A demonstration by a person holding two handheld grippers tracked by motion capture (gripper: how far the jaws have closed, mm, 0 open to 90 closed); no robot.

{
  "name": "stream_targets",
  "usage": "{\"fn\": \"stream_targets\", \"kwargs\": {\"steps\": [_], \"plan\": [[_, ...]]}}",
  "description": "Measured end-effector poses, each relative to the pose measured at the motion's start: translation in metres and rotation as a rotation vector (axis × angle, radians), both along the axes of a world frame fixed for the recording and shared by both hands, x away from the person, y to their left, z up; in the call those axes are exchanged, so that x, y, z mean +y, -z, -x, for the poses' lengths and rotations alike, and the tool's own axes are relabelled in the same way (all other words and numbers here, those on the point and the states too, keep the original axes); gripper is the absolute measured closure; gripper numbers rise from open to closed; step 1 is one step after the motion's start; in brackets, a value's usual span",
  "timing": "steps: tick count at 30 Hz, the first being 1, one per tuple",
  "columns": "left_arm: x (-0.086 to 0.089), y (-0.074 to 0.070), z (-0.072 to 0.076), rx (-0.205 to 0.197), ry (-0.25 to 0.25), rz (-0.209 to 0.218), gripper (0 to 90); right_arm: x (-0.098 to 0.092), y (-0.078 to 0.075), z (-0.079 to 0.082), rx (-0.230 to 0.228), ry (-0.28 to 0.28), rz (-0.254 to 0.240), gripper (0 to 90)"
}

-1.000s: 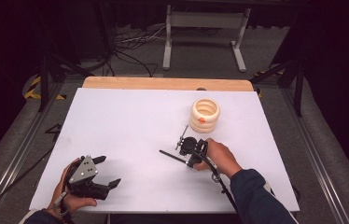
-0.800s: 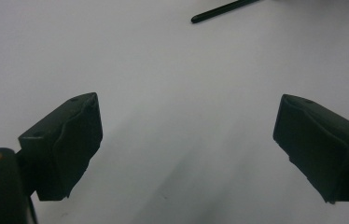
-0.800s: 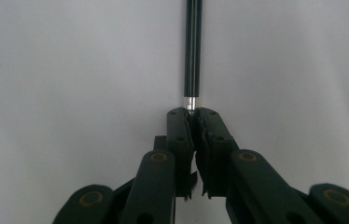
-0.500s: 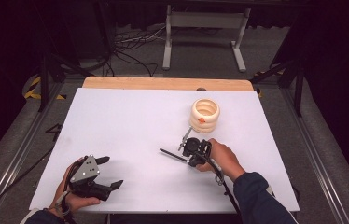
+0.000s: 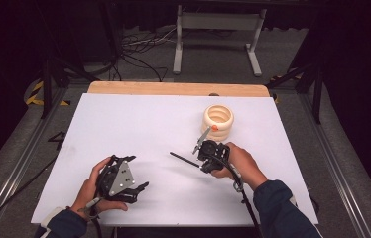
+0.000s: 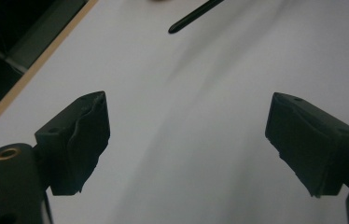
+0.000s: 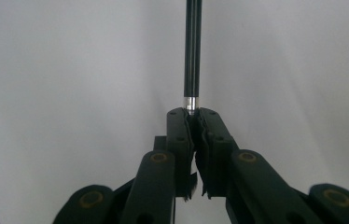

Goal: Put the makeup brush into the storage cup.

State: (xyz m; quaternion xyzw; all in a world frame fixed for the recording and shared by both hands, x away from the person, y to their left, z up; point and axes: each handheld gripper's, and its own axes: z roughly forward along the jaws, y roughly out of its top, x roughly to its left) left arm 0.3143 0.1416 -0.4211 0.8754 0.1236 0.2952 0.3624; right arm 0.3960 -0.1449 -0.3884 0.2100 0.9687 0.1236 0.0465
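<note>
A thin black rod (image 5: pixel 183 159) with a silver band sticks out leftward from my right gripper (image 5: pixel 201 164), just in front of a cream ribbed ring stack (image 5: pixel 218 120). In the right gripper view the jaws of the right gripper (image 7: pixel 194 122) are pressed together on the rod (image 7: pixel 192 46) at its silver band. My left gripper (image 5: pixel 139 172) is held over the near left of the white table top (image 5: pixel 139 124). Its jaws have just been closing a little. They still stand wide apart, and the left gripper (image 6: pixel 191 140) has nothing between them. The rod's tip (image 6: pixel 193 16) shows far ahead of it.
A wooden strip (image 5: pixel 173 89) runs along the table's far edge. Behind it are a white metal stand (image 5: pixel 218 29) and cables (image 5: pixel 134 49) on the dark floor. Metal rails (image 5: pixel 20 158) flank the table on both sides.
My left hand has moved right and slightly away from the near edge, with its gripper turned. My right hand has lifted the rod a little.
</note>
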Motion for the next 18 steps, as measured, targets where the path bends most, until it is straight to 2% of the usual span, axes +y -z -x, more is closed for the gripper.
{"fn": "stream_targets", "kwargs": {"steps": [3, 5, 8, 10, 11, 12, 13, 14, 15, 16, 18], "plan": [[-0.016, -0.001, -0.003, -0.026, 0.033, -0.020, 15.6, 0.004, -0.003, 0.000, 0.007, -0.005, 0.003, 84.7], [-0.026, 0.000, -0.008, -0.024, 0.054, -0.029, 16.8, 0.007, -0.005, 0.000, 0.016, -0.015, 0.009, 84.7], [-0.040, 0.002, -0.012, -0.043, 0.082, -0.046, 18.6, 0.010, -0.006, -0.001, 0.023, -0.022, 0.016, 84.6], [-0.048, 0.002, -0.013, -0.069, 0.092, -0.069, 20.0, 0.013, -0.006, 0.000, 0.030, -0.029, 0.025, 84.7], [-0.052, 0.003, -0.013, -0.093, 0.093, -0.095, 20.9, 0.014, -0.006, 0.000, 0.033, -0.032, 0.029, 84.6], [-0.052, 0.003, -0.013, -0.093, 0.093, -0.095, 21.5, 0.014, -0.006, 0.000, 0.033, -0.032, 0.029, 84.6], [-0.059, 0.003, -0.012, -0.099, 0.110, -0.120, 24.9, 0.017, -0.005, 0.000, 0.038, -0.036, 0.034, 84.6], [-0.067, 0.005, -0.010, -0.125, 0.114, -0.150, 27.7, 0.019, -0.005, 0.000, 0.038, -0.042, 0.041, 84.6], [-0.070, 0.006, -0.010, -0.137, 0.125, -0.164, 30.0, 0.020, -0.005, 0.000, 0.037, -0.039, 0.036, 84.6], [-0.074, 0.006, -0.009, -0.161, 0.134, -0.212, 32.1, 0.020, -0.005, 0.000, 0.039, -0.044, 0.036, 84.6], [-0.079, 0.008, -0.008, -0.182, 0.137, -0.240, 37.5, 0.022, -0.005, 0.000, 0.044, -0.043, 0.032, 84.6]]}}
